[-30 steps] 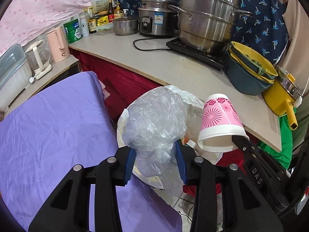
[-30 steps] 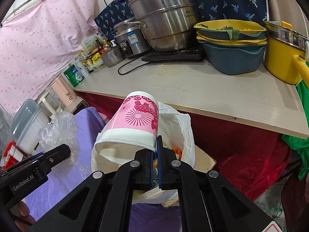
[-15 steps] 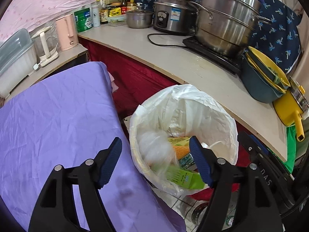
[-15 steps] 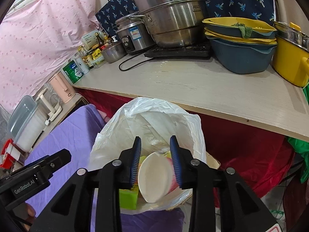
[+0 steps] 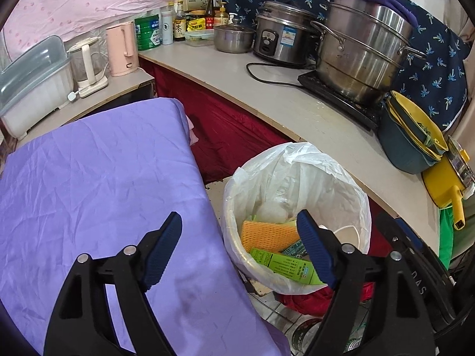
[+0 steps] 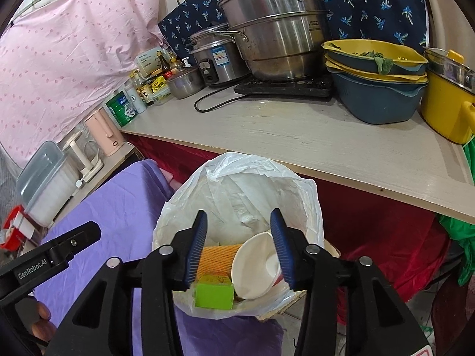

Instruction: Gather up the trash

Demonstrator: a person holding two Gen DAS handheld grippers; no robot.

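White paper cup [image 6: 255, 267] lies in the bin below the right gripper's [image 6: 239, 247] opening fingers.

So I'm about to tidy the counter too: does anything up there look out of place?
A limp green leaf hangs over the rim of the stacked yellow and blue bowls. Nothing looks spilled or tipped on the counter.

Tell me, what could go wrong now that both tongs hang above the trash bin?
1. The right tongs, still opening, hang just over the paper cup and could knock it.
2. The bag sits loosely on the bin rim and may slip in.
3. The left tongs could snag the purple cloth.
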